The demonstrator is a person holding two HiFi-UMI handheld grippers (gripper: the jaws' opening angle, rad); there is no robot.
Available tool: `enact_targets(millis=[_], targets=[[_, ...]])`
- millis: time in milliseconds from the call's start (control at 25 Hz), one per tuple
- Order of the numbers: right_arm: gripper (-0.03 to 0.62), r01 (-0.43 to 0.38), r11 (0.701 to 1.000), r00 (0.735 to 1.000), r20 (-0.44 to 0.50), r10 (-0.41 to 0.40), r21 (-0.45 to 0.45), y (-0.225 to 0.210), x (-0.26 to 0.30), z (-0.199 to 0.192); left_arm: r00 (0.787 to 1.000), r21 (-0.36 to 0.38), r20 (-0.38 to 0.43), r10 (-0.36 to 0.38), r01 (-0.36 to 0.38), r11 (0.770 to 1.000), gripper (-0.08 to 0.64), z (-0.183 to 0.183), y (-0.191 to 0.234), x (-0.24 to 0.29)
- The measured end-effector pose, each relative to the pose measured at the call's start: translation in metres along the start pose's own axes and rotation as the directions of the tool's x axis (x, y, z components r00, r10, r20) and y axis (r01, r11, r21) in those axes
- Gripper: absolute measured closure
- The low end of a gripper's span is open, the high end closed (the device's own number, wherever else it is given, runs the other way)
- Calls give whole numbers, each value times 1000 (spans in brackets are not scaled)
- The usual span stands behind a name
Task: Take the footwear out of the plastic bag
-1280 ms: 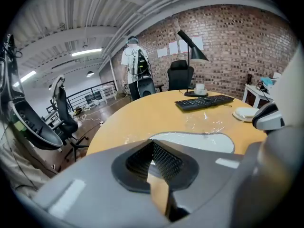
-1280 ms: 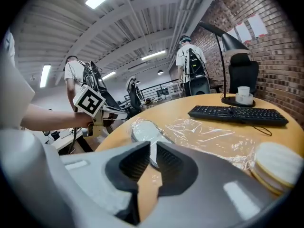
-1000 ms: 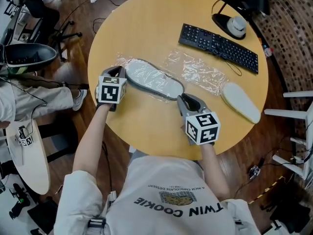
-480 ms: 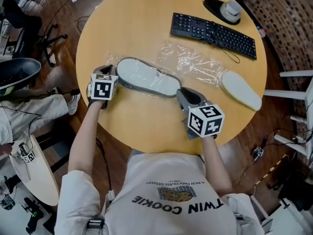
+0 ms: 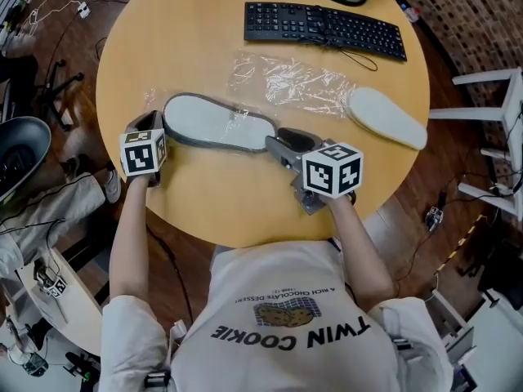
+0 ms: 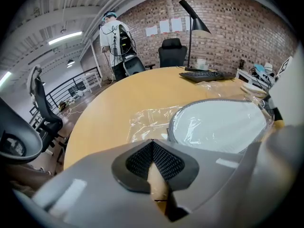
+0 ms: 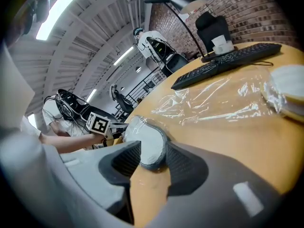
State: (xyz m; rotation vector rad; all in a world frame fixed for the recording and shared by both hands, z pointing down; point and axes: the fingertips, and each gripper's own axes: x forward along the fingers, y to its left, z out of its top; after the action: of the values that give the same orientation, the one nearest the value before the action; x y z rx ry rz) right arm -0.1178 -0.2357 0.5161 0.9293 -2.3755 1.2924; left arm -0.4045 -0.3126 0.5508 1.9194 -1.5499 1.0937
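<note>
Bagged slipper (image 5: 216, 122) lies flat, long axis left-right.

plastic bag (image 5: 304, 88): clear, glossy | table (image 5: 208, 23): smooth wood | slipper (image 5: 214, 121): matt

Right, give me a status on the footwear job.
Done: one white slipper looks out, beside a loose bag. In hand: gray-rimmed slipper still shows plastic over it; right gripper has just been opening around its end, left gripper shut at the plastic's edge. Left: pull it free.
</note>
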Motion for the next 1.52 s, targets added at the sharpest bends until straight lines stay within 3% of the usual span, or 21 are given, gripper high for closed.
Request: enact_targets(millis=[120,680,1280,1520], targets=[[440,-3,1000,1000,-22,4,24,-5,3,1,1000,4,-3,-2,2,1000,555,0,-1,1],[439,-1,1000,997,-75,-1,-27,-11,8,10,1000,23,6,6,-6,1000,555,0,-1,0],[436,-15,995,974,-222,38,102,-21,26,-2,1000,13,26,9,-9,1000,555,-1,-1,1],[439,-43,987,982,-173,70,156,-19,21,-1,999,18,35,33,-33,999,557,0,-1,0]])
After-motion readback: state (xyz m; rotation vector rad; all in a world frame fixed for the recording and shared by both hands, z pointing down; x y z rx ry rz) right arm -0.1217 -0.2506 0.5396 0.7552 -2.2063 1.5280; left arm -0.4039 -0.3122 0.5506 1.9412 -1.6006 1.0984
